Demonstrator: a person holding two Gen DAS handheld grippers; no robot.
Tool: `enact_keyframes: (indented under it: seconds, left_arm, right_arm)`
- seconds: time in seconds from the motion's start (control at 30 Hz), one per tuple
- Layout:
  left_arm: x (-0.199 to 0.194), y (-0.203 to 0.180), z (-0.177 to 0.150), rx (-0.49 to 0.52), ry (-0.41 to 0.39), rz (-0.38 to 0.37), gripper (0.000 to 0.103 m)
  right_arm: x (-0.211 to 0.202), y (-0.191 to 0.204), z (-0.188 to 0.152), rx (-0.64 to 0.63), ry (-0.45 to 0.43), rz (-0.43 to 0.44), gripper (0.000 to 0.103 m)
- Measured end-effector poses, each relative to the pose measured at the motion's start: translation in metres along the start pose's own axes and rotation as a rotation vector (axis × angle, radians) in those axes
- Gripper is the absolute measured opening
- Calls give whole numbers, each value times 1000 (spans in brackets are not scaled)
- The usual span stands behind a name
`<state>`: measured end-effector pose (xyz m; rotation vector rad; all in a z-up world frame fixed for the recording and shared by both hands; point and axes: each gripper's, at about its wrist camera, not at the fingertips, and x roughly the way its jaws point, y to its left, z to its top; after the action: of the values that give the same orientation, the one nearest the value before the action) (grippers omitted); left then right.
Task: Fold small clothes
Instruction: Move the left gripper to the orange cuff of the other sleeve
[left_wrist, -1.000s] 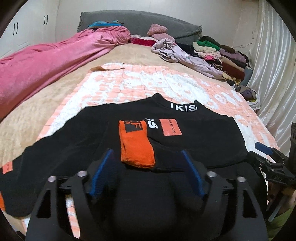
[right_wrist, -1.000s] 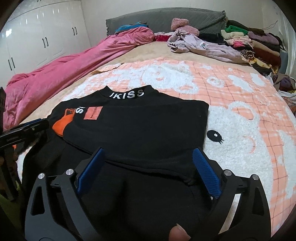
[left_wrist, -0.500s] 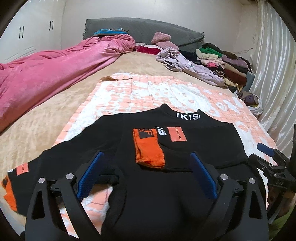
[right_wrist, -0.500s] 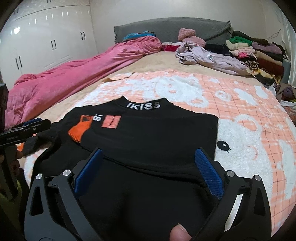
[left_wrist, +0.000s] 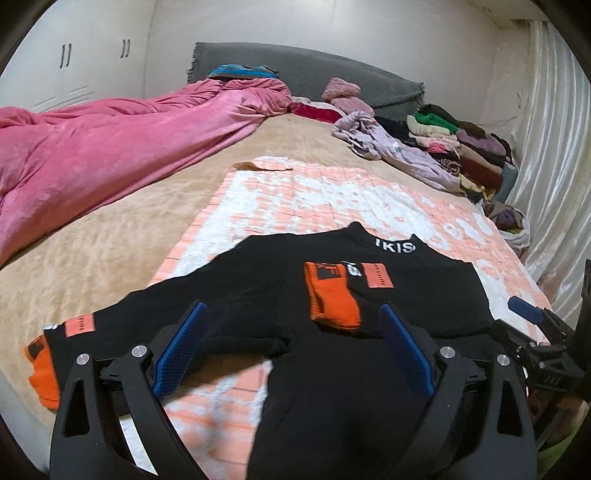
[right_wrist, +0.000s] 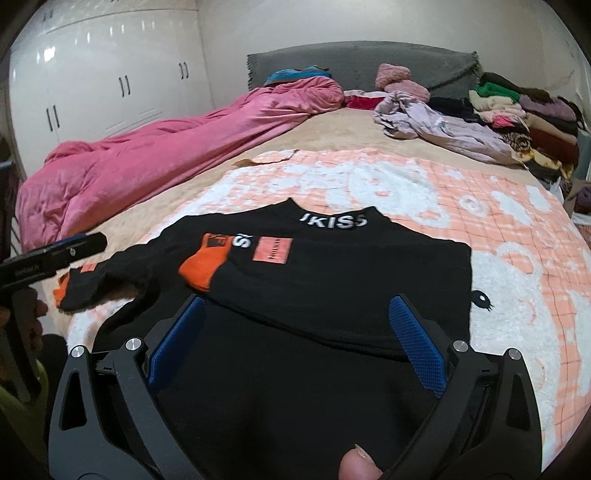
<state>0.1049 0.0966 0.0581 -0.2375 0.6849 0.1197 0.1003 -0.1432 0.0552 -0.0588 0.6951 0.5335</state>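
- The black sweater (left_wrist: 369, 295) lies flat on the peach-and-white fleece blanket (left_wrist: 314, 199) on the bed; one orange-cuffed sleeve (left_wrist: 332, 295) is folded across its chest, the other sleeve (left_wrist: 74, 339) is spread out to the left.
- Left claw (left_wrist: 291, 343): wide, nothing between the pads, its jaws just opened.
- Right claw (right_wrist: 295, 339): wide, empty.
- Next, likely: pinch the spread sleeve near its cuff and lay it across smoothly.
- Soft knit, ribbed cuffs.
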Motion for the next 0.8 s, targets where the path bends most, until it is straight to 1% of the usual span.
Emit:
enact_keyframes:
  seconds: [0.13, 0.4, 0.63, 0.8]
  left_arm:
    - [-11, 23, -2, -46, -8, 14, 93]
    - [-29, 80, -11, -144, -18, 90, 93]
    - [-45, 136, -20, -231, -29, 165, 93]
    - [-55, 166, -26, -263, -41, 233, 93]
  right_arm:
    - [4, 19, 1, -17, 10, 23, 94]
    - [19, 69, 3, -72, 41, 69, 94]
    - [32, 113, 8, -126, 63, 107, 94]
    - [39, 139, 11, -164, 75, 124, 94]
